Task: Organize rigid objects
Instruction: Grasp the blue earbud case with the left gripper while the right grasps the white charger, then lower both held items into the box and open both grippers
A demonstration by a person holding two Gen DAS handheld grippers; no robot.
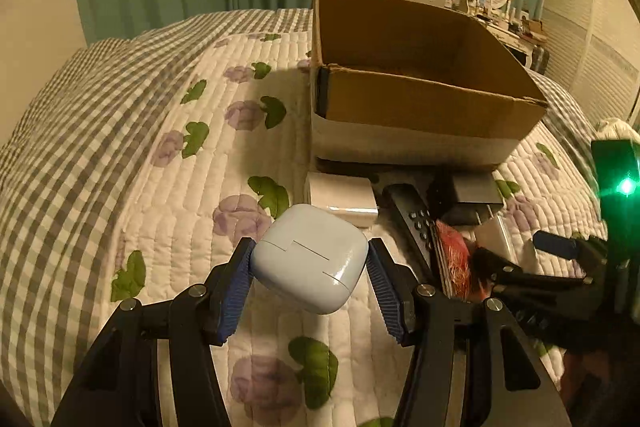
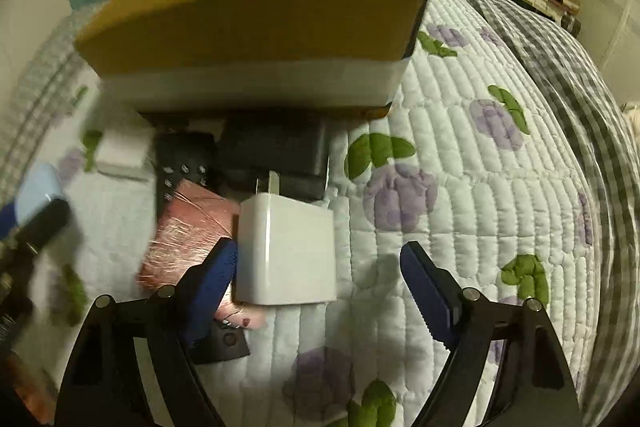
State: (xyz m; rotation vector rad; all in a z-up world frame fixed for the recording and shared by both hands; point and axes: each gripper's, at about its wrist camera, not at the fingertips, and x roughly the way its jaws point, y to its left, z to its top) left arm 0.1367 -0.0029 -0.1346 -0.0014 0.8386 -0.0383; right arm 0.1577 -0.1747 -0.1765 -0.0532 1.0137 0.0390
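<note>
Earbud case (image 1: 310, 259), pale blue: clamped between left gripper (image 1: 312, 263) pads. White charger (image 2: 286, 251): between right gripper (image 2: 316, 267) fingers, spread apart; cardboard box (image 2: 256, 23) ahead.

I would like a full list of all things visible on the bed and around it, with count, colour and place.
earbud case: 1, pale blue, between the left tongs' pads
cardboard box: 1, brown, open, on the quilt behind the pile
wall charger: 1, white, prongs toward the box, between the right tongs' pads, untouched
small white block: 1, white, beside the box
remote control: 1, black, in the pile
red packet: 1, reddish, shiny, on the remote
black box: 1, black, against the cardboard box
quilt: 1, white, purple flowers
left tongs: 1, black, blue pads
right tongs: 1, black, blue pads, open
</note>
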